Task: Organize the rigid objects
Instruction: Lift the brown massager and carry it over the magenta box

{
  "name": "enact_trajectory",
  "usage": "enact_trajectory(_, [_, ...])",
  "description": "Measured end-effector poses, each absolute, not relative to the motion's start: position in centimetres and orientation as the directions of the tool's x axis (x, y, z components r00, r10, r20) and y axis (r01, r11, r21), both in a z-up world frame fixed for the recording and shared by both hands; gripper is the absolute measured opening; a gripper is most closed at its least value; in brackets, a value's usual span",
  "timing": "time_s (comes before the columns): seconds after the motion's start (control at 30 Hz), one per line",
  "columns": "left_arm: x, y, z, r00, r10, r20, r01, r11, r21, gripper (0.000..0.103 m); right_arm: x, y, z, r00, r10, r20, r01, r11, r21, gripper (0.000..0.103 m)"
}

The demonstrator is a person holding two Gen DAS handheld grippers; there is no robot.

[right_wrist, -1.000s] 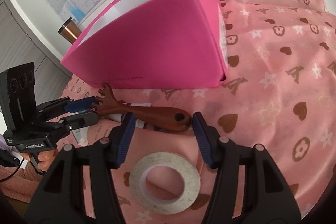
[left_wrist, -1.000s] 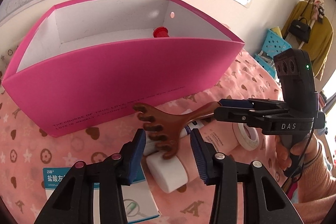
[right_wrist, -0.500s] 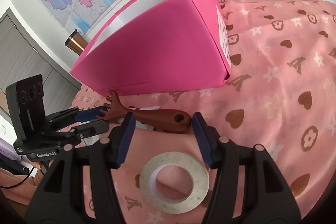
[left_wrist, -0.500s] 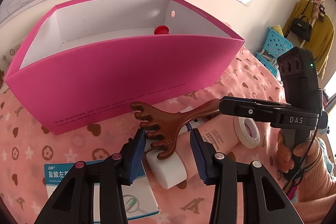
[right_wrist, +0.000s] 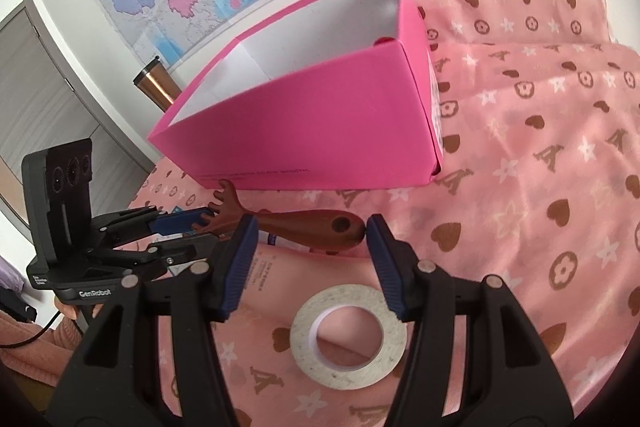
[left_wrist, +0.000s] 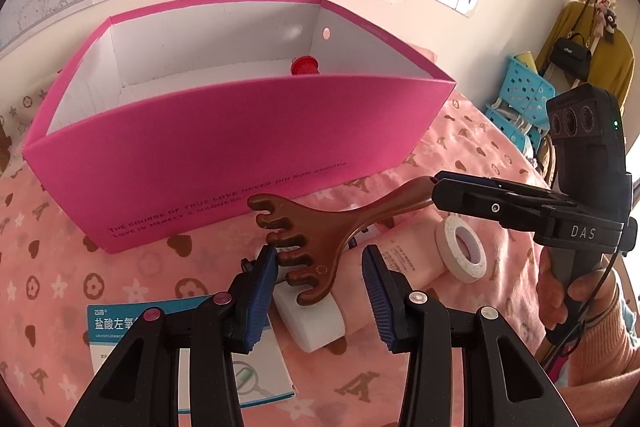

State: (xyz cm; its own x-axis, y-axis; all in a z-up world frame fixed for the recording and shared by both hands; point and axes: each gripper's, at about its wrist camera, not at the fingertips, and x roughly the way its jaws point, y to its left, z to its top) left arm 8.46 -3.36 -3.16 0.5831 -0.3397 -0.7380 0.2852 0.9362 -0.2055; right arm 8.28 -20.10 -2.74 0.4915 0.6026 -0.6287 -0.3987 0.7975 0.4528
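Right gripper [right_wrist: 308, 231], carried in a person's hand [left_wrist: 584, 291], appears clamped on the handle end of a wooden massage comb [left_wrist: 320, 227], both pads meeting the wood in its own camera; left gripper [left_wrist: 320, 259] stands parted around the comb's toothed head, one pad at the teeth and the other clear of them, so it holds nothing. The comb hangs just over a pink tube [left_wrist: 404, 259] and its white cap [left_wrist: 316, 323], which lie on a pink patterned cloth [right_wrist: 540, 187]. Its long axis runs from the left gripper's jaws up and across to the right gripper, roughly along the front wall of the open pink box [left_wrist: 240, 155]. That box stands just beyond the comb, ahead of both grippers, with a red-capped item [left_wrist: 305, 66] already at its far side. The hand with the handle looks set to carry the comb up over the near wall, and the length may need turning to drop in flat. A tape roll [right_wrist: 304, 339] lies close under the right gripper and a medicine carton [left_wrist: 120, 327] beside the left, both outside the box
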Motion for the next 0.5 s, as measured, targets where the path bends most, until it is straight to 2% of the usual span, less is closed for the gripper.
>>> enact_trajectory(0.5, [7.0, -3.8, 0.1, 0.638, -0.352, -0.685, 0.317, 0.931, -0.184, 0.043, 6.6, -20.4, 0.8, 0.549, 0.599, -0.584, -0.443, 0.8, 0.404, 0.059])
